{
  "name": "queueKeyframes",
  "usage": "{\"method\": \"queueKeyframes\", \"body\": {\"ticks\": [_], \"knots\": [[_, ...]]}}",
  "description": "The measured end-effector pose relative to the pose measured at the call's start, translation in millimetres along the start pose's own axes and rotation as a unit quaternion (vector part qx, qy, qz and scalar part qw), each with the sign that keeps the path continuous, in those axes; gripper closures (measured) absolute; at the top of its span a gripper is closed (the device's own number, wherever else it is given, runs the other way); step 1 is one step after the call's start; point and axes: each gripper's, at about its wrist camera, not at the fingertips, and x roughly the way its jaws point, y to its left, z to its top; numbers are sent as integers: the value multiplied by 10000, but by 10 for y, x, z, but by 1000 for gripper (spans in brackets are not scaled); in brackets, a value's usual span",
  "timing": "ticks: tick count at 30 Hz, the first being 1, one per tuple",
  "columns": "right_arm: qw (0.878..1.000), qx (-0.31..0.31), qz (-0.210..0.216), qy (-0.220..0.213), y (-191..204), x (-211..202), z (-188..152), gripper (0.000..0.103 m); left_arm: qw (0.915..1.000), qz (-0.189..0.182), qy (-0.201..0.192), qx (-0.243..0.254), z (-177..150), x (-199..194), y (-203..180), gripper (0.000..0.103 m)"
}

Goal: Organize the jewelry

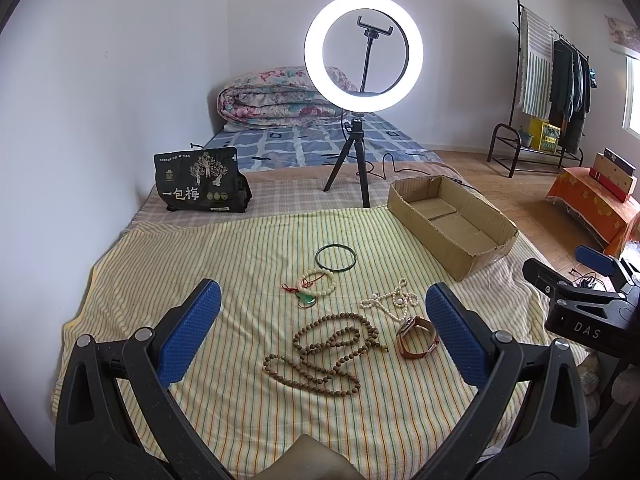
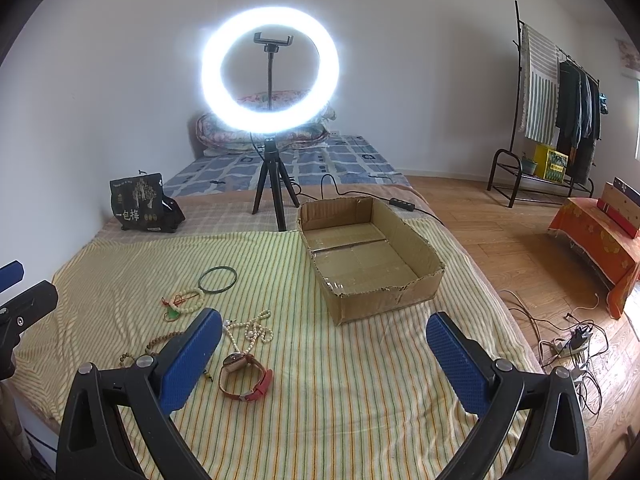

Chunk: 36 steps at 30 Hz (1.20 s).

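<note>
Jewelry lies loose on a yellow striped cloth [image 1: 240, 248] [image 2: 360, 380]: a dark green bangle [image 1: 335, 257] [image 2: 217, 279], a cream bead bracelet with a green pendant [image 1: 316, 286] [image 2: 184, 304], a pearl necklace [image 1: 394, 300] [image 2: 250, 332], a long brown bead strand [image 1: 328, 354] [image 2: 160, 344] and a brown-strap watch [image 1: 418, 338] [image 2: 246, 376]. An empty cardboard box [image 1: 452, 216] [image 2: 372, 252] stands at the back right. My left gripper [image 1: 323, 332] hovers open over the brown beads. My right gripper [image 2: 324, 354] is open, holds nothing, and hangs right of the watch.
A lit ring light on a tripod [image 1: 362, 48] [image 2: 270, 72] stands behind the cloth, and a black printed bag [image 1: 198, 180] [image 2: 138, 202] sits at the back left. A folded quilt [image 1: 276, 98] lies farther back. Cables and a power strip [image 2: 572, 344] lie on the wooden floor at right.
</note>
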Motion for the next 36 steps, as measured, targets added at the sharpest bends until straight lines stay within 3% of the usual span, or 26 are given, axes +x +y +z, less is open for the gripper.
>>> {"method": "queueKeyframes", "body": {"ticks": [25, 36], "knots": [[9999, -17, 29, 149, 30, 71, -47, 0, 9999, 105, 86, -31, -2, 58, 127, 0], [9981, -75, 147, 587, 52, 330, -140, 0, 9982, 333, 450, -224, -86, 264, 551, 0]]}}
